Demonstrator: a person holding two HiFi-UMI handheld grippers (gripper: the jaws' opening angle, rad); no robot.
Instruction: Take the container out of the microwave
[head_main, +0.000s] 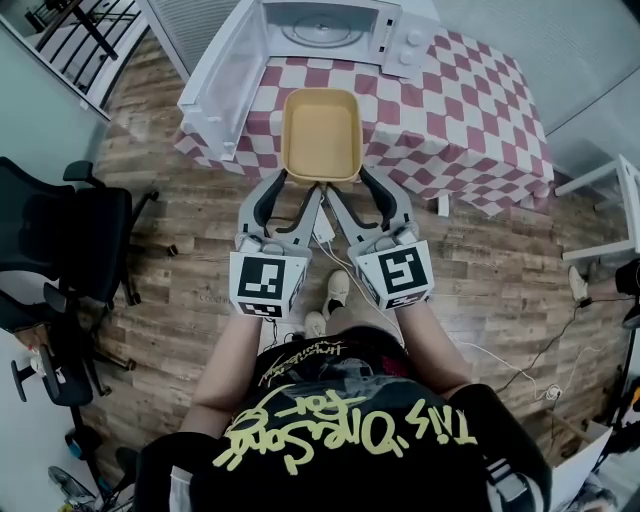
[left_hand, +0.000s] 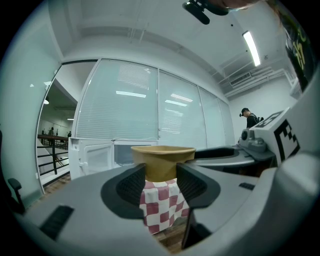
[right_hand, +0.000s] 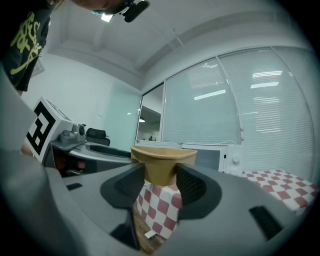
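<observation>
A tan, rectangular, shallow container (head_main: 321, 135) with rounded corners sits outside the white microwave oven (head_main: 395, 40), at the near edge of the table covered in a red-and-white checked cloth (head_main: 460, 110). The inside of the container is bare tan, with nothing in it. Behind it the microwave's white door (head_main: 225, 85) is swung fully open to the left, and only the round glass turntable (head_main: 320, 32) lies in the oven cavity.

The person holds both tongs level at the container's near side. The left gripper (head_main: 298, 187) points at its near left corner and the right gripper (head_main: 347, 187) at its near right corner. Each gripper's jaws stand wide apart. In both gripper views the container shows in the gap just past the dark pads, which are not closed on it. Whether any fingertip touches the rim cannot be made out.
</observation>
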